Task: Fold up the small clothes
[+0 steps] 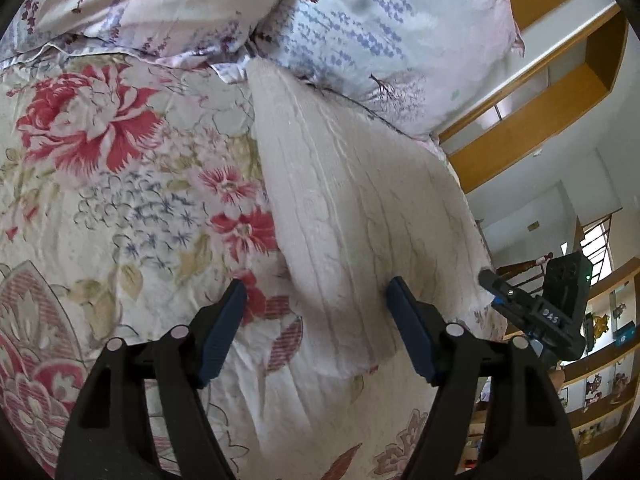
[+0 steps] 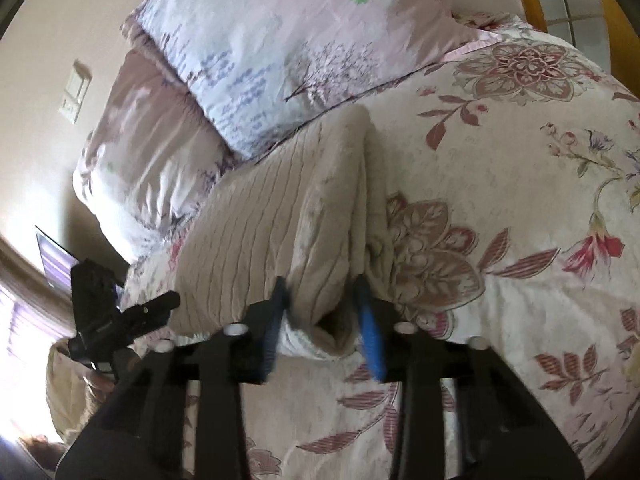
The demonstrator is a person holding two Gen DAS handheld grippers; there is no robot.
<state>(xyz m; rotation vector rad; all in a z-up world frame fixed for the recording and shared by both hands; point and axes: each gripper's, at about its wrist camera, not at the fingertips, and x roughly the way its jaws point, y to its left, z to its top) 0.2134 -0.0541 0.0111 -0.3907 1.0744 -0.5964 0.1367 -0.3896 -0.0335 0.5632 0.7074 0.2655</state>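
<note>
A folded cream knitted garment [image 1: 352, 208] lies on the floral bedspread, its far end against the pillows. My left gripper [image 1: 316, 292] is open just above the garment's near left edge, empty. In the right wrist view the same garment [image 2: 280, 216] is a thick folded bundle. My right gripper [image 2: 322, 280] has its blue pads on either side of the bundle's near corner and grips the fabric. The right gripper also shows at the right edge of the left wrist view [image 1: 532, 304], at the garment's corner. The left gripper [image 2: 120, 312] shows in the right wrist view beside the garment.
Two floral pillows [image 1: 380, 32] lie at the head of the bed behind the garment. The bedspread [image 1: 120, 200] spreads to the left. Wooden shelves [image 1: 560, 92] and a wall stand beyond the bed's right side.
</note>
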